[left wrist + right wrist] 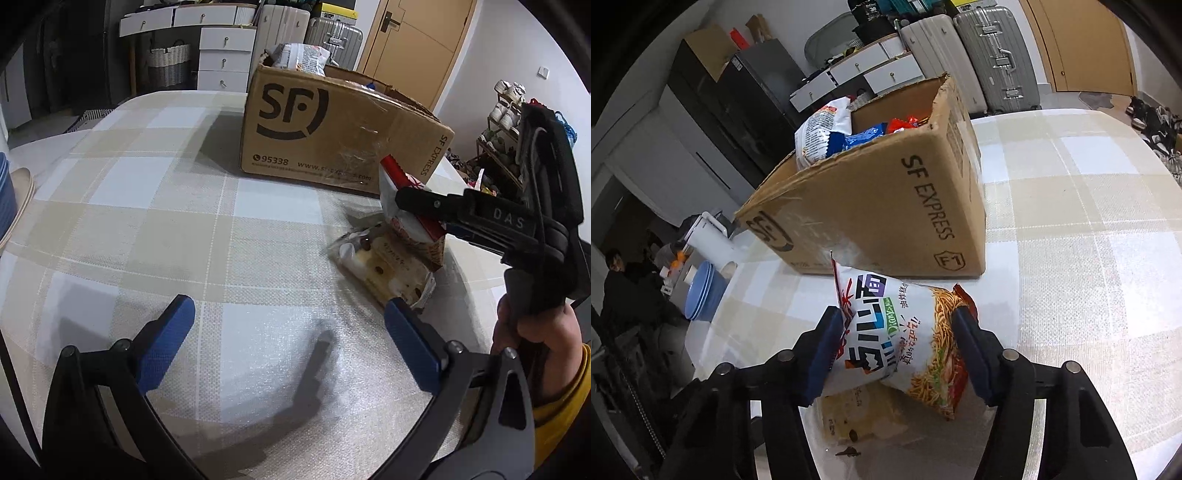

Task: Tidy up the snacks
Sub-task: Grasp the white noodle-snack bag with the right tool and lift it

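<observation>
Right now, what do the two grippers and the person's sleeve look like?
Both grippers have black frames with blue textured pads. The right gripper carries white "DAS" lettering and a black cable. The left gripper shows silver bolts. The sleeve is yellow.

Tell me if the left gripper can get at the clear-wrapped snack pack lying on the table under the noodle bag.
Probably only in part. The left gripper is open, its right finger beside the clear-wrapped snack pack, but the noodle bag and the right gripper closed on it sit over the pack's far end.

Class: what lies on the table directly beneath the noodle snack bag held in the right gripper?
A clear-wrapped pastry packet, seen best in the left wrist view.
</observation>
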A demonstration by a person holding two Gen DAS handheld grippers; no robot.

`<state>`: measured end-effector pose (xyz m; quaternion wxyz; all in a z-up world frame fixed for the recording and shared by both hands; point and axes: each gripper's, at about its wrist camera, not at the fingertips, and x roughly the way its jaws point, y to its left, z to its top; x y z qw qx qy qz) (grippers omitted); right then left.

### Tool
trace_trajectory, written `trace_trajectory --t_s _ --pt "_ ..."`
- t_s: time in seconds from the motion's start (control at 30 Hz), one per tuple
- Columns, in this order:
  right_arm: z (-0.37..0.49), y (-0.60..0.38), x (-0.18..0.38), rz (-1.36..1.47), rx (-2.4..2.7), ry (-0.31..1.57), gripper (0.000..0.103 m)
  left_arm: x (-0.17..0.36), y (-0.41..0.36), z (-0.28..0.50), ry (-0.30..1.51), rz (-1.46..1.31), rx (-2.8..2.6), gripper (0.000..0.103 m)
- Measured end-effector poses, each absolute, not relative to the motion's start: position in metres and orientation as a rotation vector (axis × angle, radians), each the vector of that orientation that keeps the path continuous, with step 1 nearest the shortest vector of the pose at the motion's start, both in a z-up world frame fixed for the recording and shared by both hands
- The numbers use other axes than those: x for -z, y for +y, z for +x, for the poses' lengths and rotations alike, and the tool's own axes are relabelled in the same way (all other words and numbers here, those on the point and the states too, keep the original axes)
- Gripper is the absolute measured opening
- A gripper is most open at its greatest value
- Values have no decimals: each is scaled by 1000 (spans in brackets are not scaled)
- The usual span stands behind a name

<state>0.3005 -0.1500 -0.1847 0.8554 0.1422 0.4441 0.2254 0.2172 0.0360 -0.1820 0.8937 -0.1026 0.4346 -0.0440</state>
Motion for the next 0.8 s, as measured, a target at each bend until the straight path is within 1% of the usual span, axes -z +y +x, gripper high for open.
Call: trace_trajectory --t_s 0.1,0.4,0.57,0.8 --pt "293 -153 183 310 -488 920 57 181 33 220 904 -212 92 103" --pt "259 -195 176 456 -497 837 57 182 15 236 953 -193 118 102" --pt "224 -224 168 527 -496 766 57 187 -1 260 1017 -247 132 102" --pt "169 -248 151 574 -500 689 57 192 -25 299 1094 -252 13 102"
